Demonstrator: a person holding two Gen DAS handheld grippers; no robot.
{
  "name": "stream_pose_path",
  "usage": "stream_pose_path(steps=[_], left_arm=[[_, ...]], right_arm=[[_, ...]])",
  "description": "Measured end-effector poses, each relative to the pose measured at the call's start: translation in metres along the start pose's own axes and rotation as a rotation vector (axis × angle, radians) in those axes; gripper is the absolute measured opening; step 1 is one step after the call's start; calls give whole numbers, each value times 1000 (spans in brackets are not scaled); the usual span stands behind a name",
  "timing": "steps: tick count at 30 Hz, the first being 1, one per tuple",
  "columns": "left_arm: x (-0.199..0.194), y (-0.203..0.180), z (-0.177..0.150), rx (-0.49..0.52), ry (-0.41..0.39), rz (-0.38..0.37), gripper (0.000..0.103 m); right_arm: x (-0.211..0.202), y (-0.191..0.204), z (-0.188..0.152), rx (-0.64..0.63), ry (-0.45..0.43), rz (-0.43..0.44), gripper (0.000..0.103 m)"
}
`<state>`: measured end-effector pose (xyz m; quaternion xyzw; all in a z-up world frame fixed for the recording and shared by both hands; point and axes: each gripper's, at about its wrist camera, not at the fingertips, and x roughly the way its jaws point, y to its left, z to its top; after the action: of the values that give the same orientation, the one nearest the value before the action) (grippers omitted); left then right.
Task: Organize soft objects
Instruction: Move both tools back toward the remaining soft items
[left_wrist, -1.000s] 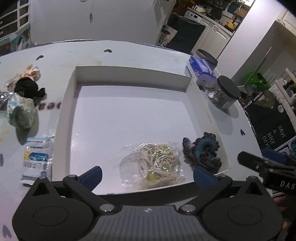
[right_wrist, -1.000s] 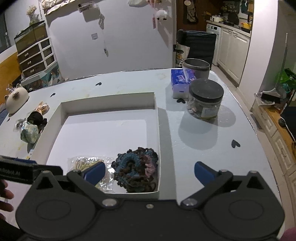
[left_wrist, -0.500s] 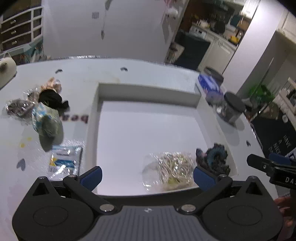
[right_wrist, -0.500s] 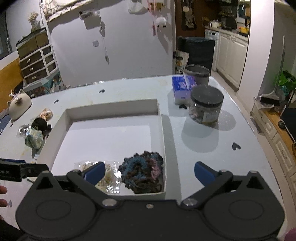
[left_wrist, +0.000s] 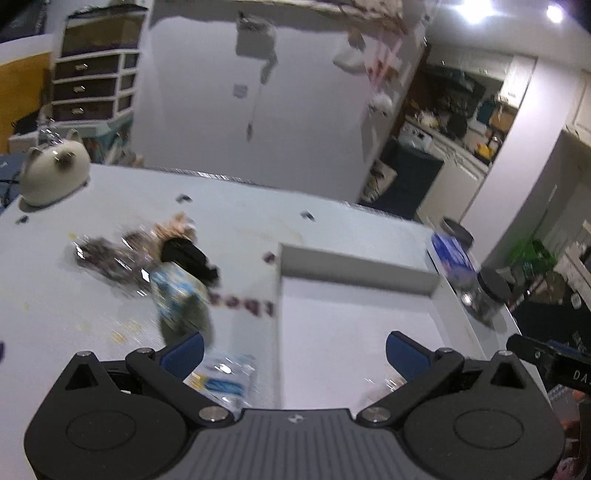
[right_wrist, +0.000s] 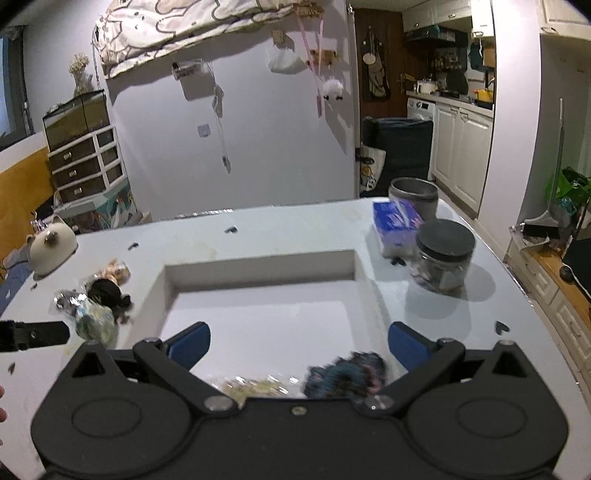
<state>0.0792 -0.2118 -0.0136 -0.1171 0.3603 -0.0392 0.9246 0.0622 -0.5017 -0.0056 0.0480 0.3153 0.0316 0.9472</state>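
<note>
A white tray (right_wrist: 260, 267) sits on the table and holds a dark knitted scrunchie (right_wrist: 345, 376) and a clear bag of pale bands (right_wrist: 258, 386) at its near edge. Left of the tray lie a black soft item (left_wrist: 186, 256), a blue-green wrapped bundle (left_wrist: 177, 295), a shiny clear bag (left_wrist: 107, 260), a tan item (left_wrist: 173, 229) and a flat blue-white packet (left_wrist: 221, 380). My left gripper (left_wrist: 293, 349) is open and empty above the tray's left wall. My right gripper (right_wrist: 299, 343) is open and empty above the tray's near part.
A dark-lidded jar (right_wrist: 441, 256), a blue tissue pack (right_wrist: 395, 221) and a grey pot (right_wrist: 413, 194) stand right of the tray. A white cat-shaped figure (right_wrist: 51, 247) stands at the table's far left. Cabinets and a wall lie beyond the table.
Both grippers have pulled back and tilted up. My left gripper has swung left, so the loose items beside the tray are now ahead of it. Both stay open.
</note>
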Motion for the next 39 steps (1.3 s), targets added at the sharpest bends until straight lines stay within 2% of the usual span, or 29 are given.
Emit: stream_pose_path(steps=[12, 17, 24, 28, 32, 34, 38, 39], left_arm=[[-17, 98, 44, 12, -137, 4, 103], [-11, 133, 60, 29, -138, 20, 103], [4, 173, 75, 72, -117, 27, 103], [17, 189, 84, 111, -94, -11, 103], [32, 194, 97, 135, -47, -94, 103], [39, 192, 103, 149, -30, -121, 103], [53, 187, 111, 179, -3, -175, 101], [57, 186, 113, 185, 6, -187, 97]], right_arm=[[19, 98, 13, 2, -80, 19, 103], [35, 144, 18, -34, -86, 42, 103], [64, 196, 19, -42, -46, 75, 103], [79, 222, 17, -75, -20, 99, 103], [96, 246, 13, -123, 15, 124, 102], [106, 257, 11, -142, 31, 151, 96], [131, 277, 6, -168, 81, 188, 92], [138, 281, 4, -170, 96, 196, 90]])
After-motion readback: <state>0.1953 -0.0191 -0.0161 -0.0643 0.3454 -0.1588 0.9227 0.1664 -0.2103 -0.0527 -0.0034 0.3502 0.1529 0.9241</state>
